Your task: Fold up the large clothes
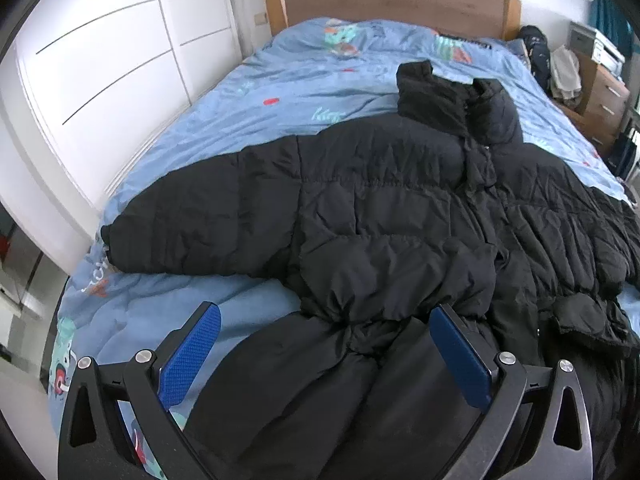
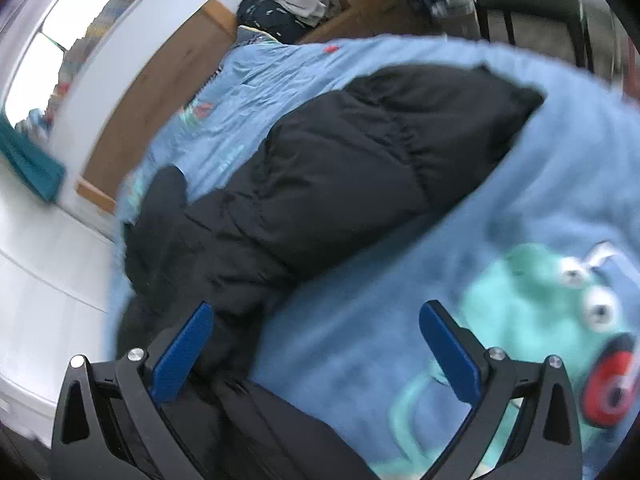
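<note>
1. Left wrist view: black puffer jacket (image 1: 400, 208) spread front-up across blue bedspread (image 1: 304, 76), collar toward wooden headboard (image 1: 392, 0), one sleeve out flat toward white wardrobe (image 1: 104, 64); likely laid so for folding.
2. Left gripper (image 1: 326, 354) wide open, straddling bunched hem at jacket's near edge; nothing pinched yet, probably lining up a grip.
3. Right wrist view, blurred: right gripper (image 2: 316, 350) also wide open, empty, over bedspread just beside jacket's other sleeve (image 2: 400, 140), one pad (image 2: 182, 354) at jacket's edge.
4. Folding apparently not begun.
</note>
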{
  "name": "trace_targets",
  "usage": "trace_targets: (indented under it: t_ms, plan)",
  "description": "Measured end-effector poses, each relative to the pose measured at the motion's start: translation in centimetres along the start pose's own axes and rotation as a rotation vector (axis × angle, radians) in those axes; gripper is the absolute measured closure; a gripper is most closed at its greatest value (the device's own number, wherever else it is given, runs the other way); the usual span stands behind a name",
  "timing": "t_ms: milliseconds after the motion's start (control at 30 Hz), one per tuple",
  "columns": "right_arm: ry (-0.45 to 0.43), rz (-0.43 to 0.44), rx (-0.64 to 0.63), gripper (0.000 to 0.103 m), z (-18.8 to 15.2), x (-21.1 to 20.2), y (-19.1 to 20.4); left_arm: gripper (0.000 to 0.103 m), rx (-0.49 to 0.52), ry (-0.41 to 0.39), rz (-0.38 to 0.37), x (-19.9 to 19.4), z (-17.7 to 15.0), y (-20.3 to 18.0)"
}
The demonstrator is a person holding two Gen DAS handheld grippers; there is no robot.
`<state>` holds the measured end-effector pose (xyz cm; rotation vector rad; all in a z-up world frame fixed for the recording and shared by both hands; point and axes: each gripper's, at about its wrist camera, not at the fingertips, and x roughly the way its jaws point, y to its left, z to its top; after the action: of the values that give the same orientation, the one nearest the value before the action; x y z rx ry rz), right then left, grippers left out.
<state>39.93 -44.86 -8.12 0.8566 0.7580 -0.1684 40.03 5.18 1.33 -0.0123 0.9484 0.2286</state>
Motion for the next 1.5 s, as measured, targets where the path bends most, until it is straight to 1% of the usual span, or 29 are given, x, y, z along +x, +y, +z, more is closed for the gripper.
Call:
trace_targets:
  t_ms: [100, 167, 267, 367, 500, 667, 733, 800, 833, 867, 967, 1000, 1033, 1067, 1167, 1300, 1333, 1400, 1500]
  plan:
    - [0.020, 0.086, 0.072, 0.000, 0.8, 2.1, -0.5, 0.001, -0.006, 0.031, 0.019, 0.8, 0.5, -0.7]
    - [0.031, 0.127, 0.125, 0.000, 1.4, 3.8, -0.9, 0.001, -0.001, 0.044, 0.024, 1.2, 0.8, -1.2]
    - [0.027, 0.159, 0.182, 0.000, 2.4, 5.5, -1.5, 0.001, 0.023, 0.052, 0.034, 1.9, 1.4, -2.0]
    - [-0.001, 0.186, 0.238, 0.000, 3.8, 6.2, -2.5, 0.001, 0.043, 0.059, 0.045, 2.5, 1.9, -2.6]
    - [-0.065, 0.162, 0.293, 0.000, 6.5, 6.3, -4.5, 0.001, 0.046, 0.077, 0.049, 3.5, 2.4, -3.1]
    - [-0.157, 0.110, 0.363, 0.000, 9.7, 5.3, -7.5, 0.001, 0.053, 0.104, 0.050, 4.6, 2.5, -3.8]
    - [-0.178, 0.097, 0.382, 0.001, 10.8, 5.1, -8.3, 0.001, 0.056, 0.112, 0.048, 4.8, 2.5, -4.1]
    - [-0.191, 0.079, 0.393, 0.009, 11.7, 4.7, -8.8, 0.001, 0.055, 0.119, 0.043, 4.9, 2.6, -4.3]
    - [-0.189, 0.079, 0.396, 0.019, 12.0, 4.8, -9.0, 0.001, 0.051, 0.121, 0.039, 4.9, 2.7, -4.3]
    - [-0.181, 0.080, 0.401, 0.031, 12.3, 4.8, -9.1, 0.001, 0.047, 0.122, 0.035, 4.9, 2.8, -4.2]
    - [-0.168, 0.077, 0.377, 0.052, 13.0, 4.4, -8.7, 0.001, 0.034, 0.116, 0.029, 4.6, 3.1, -3.9]
    - [-0.168, 0.075, 0.362, 0.056, 13.3, 4.2, -8.2, 0.001, 0.030, 0.113, 0.023, 4.5, 3.3, -3.7]
    - [-0.169, 0.080, 0.352, 0.066, 13.5, 3.9, -8.0, 0.001, 0.028, 0.112, 0.013, 4.3, 3.5, -3.4]
    - [-0.169, 0.084, 0.337, 0.074, 13.8, 3.6, -7.4, 0.001, 0.026, 0.110, 0.007, 4.2, 3.6, -3.3]
    - [-0.169, 0.108, 0.289, 0.084, 14.1, 2.5, -5.3, 0.001, 0.011, 0.104, -0.005, 3.5, 4.1, -2.2]
    - [-0.167, 0.163, 0.196, 0.088, 15.0, 1.5, -0.2, 0.001, -0.033, 0.108, -0.024, 2.5, 4.7, 0.1]
    - [-0.164, 0.184, 0.162, 0.088, 15.2, 1.2, 1.7, 0.001, -0.044, 0.109, -0.025, 2.3, 4.9, 0.7]
    - [-0.154, 0.210, 0.113, 0.089, 14.8, 0.9, 4.6, 0.001, -0.068, 0.113, -0.026, 1.8, 5.1, 2.2]
    - [-0.133, 0.264, 0.029, 0.089, 14.2, 0.6, 10.0, 0.001, -0.109, 0.112, -0.023, 1.2, 5.1, 4.8]
